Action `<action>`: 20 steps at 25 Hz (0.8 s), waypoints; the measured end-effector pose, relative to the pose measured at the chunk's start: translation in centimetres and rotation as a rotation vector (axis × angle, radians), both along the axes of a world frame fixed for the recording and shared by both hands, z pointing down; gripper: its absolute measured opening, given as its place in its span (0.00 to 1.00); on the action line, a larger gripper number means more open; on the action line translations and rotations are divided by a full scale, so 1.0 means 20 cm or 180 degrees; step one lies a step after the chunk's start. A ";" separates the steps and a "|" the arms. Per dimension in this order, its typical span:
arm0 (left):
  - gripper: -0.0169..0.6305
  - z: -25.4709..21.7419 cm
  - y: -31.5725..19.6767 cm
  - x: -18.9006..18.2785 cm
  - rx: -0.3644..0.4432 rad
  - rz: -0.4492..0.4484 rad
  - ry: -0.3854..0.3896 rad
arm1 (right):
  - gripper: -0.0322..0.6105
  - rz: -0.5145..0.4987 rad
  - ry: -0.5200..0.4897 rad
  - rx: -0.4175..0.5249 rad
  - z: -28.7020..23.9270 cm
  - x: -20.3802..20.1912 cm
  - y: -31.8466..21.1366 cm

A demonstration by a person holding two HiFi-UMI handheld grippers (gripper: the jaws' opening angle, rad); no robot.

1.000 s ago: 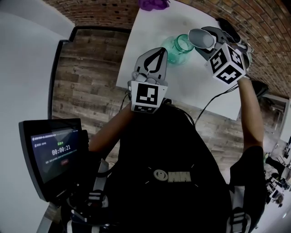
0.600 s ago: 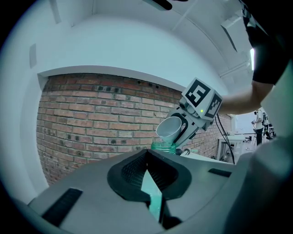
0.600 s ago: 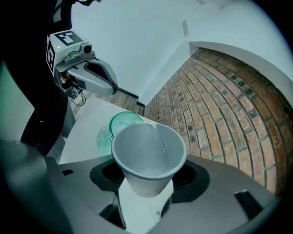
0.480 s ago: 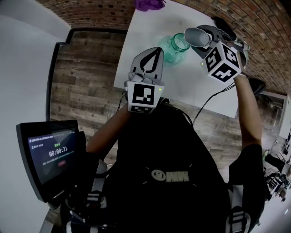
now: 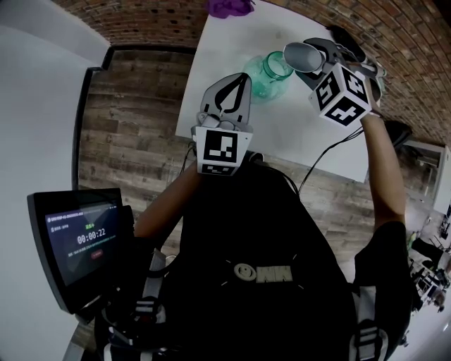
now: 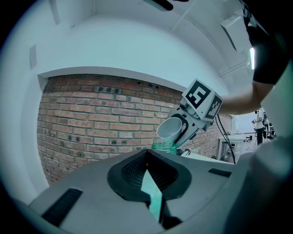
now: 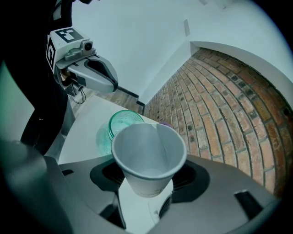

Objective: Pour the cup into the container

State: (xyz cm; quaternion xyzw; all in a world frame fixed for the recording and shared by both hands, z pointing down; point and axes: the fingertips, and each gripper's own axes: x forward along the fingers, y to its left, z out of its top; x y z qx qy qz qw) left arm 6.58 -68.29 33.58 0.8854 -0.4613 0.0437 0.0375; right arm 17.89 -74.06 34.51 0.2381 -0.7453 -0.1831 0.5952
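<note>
Now, cup (image 7: 149, 155): white paper, tipped over, its mouth just above the jar's rim; upper right of the head view.
Right gripper (image 7: 146, 183): jaws pinching the cup's lower body from both sides.
Container: green glass jar (image 5: 271, 74), upright and open-mouthed on the white table (image 5: 310, 134), top centre of the head view.
Left gripper (image 5: 241, 76): jaws pressed together, nothing between them; held level just lower left of the jar, not touching it.
Purple thing (image 5: 229, 7): at the table's far edge, top of the frame, too blurred to identify.
</note>
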 end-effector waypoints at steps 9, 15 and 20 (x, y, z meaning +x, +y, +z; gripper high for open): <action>0.03 -0.02 -0.01 0.01 0.0019 -0.0009 0.0021 | 0.47 -0.0034 0.0025 -0.0009 -0.01 -0.01 0.00; 0.03 -0.02 -0.01 0.01 0.0020 -0.0006 0.0031 | 0.47 -0.0050 0.0065 0.0008 -0.01 -0.02 0.00; 0.03 -0.02 -0.01 0.01 0.0013 -0.0003 0.0040 | 0.47 -0.0058 0.0100 0.0035 -0.01 -0.02 0.00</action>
